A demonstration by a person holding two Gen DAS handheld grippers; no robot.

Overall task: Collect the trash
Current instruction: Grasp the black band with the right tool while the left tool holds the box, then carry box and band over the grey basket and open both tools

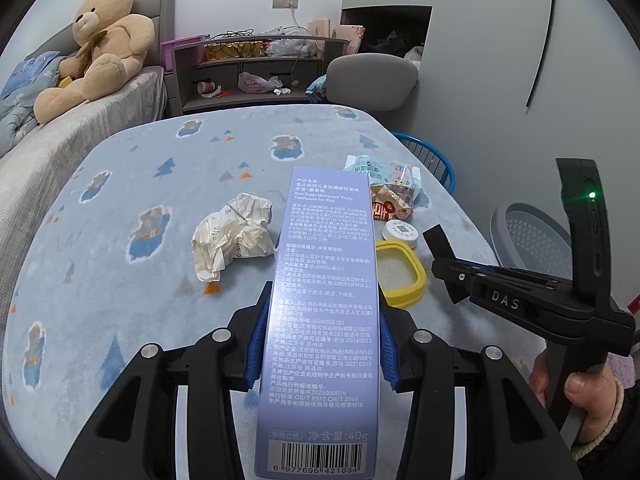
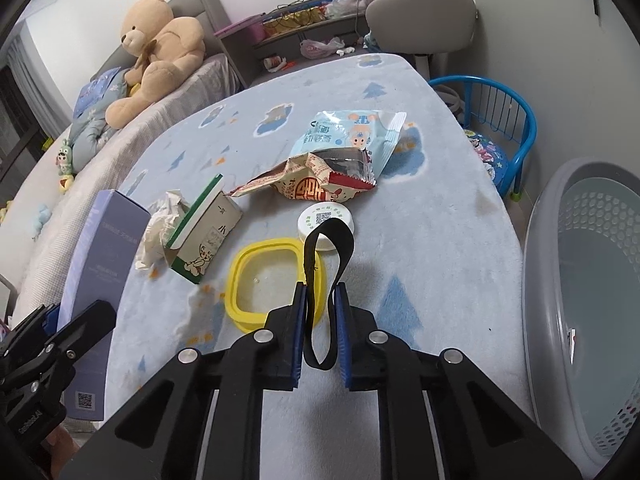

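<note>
The left gripper (image 1: pixel 322 344) is clamped on a tall lilac toothpaste box (image 1: pixel 326 320), its blue pads (image 1: pixel 258 340) pressing on both long sides; the box stands lengthwise between the fingers, barcode end nearest the camera. The right gripper (image 2: pixel 320 332) is closed tight on a black strap loop (image 2: pixel 326 256), which arches up from between its jaws over the table (image 2: pixel 420 208), a surface covered in pale blue cloth printed with bears and trees. Just under and ahead of that loop lies a yellow square lid (image 2: pixel 272 284), and touching its far corner sits a round white cap (image 2: pixel 326 222) with a QR code. Beyond the cap lie a crumpled red and cream wrapper (image 2: pixel 312 186) and, partly under it, a light blue snack bag (image 2: pixel 352 136). To the left a small green-edged carton (image 2: pixel 204 232) lies tilted against a crumpled paper wad (image 2: pixel 160 228). A grey perforated basket (image 2: pixel 592 320) stands off the table's right edge, with a blue metal child's chair (image 2: pixel 500 128) behind it. A hand (image 1: pixel 588 404) grips the right gripper's handle in the left wrist view. A teddy bear (image 1: pixel 100 44) sits on the bed (image 1: pixel 60 152) at far left.
</note>
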